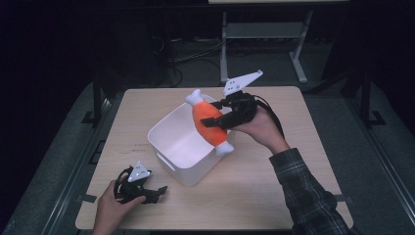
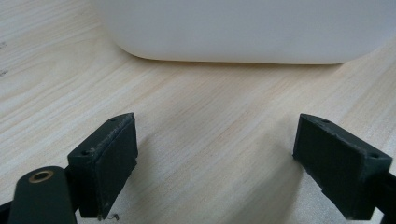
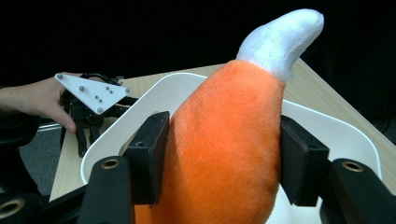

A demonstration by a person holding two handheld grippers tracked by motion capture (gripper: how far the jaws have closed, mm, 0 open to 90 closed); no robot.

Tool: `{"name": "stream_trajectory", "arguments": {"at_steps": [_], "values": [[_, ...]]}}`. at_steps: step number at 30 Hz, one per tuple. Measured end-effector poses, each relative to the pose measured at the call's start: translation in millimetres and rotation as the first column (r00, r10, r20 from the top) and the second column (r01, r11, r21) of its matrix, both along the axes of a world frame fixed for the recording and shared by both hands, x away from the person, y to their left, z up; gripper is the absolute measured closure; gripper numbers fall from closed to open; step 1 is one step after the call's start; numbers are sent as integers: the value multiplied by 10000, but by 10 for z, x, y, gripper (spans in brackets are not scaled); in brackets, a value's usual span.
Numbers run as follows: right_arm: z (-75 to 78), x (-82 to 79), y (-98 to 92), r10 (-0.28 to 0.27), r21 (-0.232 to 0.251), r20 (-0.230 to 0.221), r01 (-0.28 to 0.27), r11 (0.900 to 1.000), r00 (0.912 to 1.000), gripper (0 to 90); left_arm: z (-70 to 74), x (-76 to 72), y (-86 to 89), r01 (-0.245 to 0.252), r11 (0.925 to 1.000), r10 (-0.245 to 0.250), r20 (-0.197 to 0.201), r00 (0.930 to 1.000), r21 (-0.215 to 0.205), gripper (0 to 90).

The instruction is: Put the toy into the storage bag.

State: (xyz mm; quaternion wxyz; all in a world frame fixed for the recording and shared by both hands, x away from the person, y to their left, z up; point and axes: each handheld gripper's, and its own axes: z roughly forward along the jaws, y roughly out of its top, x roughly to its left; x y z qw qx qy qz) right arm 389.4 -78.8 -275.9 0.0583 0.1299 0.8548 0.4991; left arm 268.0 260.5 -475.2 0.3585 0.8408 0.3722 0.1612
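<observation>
- The right gripper (image 1: pixel 221 119) clamps both jaws on the orange middle of a plush drumstick (image 1: pixel 209 123), held over the far right rim of the white bin (image 1: pixel 169 147), at about 1 o'clock from the bin's centre.
- The drumstick's white ends stick out at 11 and 5 o'clock.
- The left gripper (image 1: pixel 157 191) rests on the wooden table (image 1: pixel 274 186) at 7 o'clock from the bin, jaws wide apart with nothing between them.
</observation>
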Motion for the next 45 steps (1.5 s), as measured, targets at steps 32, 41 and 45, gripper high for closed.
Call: {"name": "stream_trajectory", "arguments": {"at_steps": [32,41,45], "values": [[-268,164,791,736,-449,-41,-737,9963,9973,402,1,0,0,4,10000,-4,-1,10000,24,128],[-376,121,982,918,-724,-90,-923,9931,9957,400,1,0,0,4,10000,-4,-1,10000,23,129],[-425,103,1046,974,-877,-126,-982,9913,9952,401,1,-1,0,7,10000,-7,0,10000,29,129]]}}
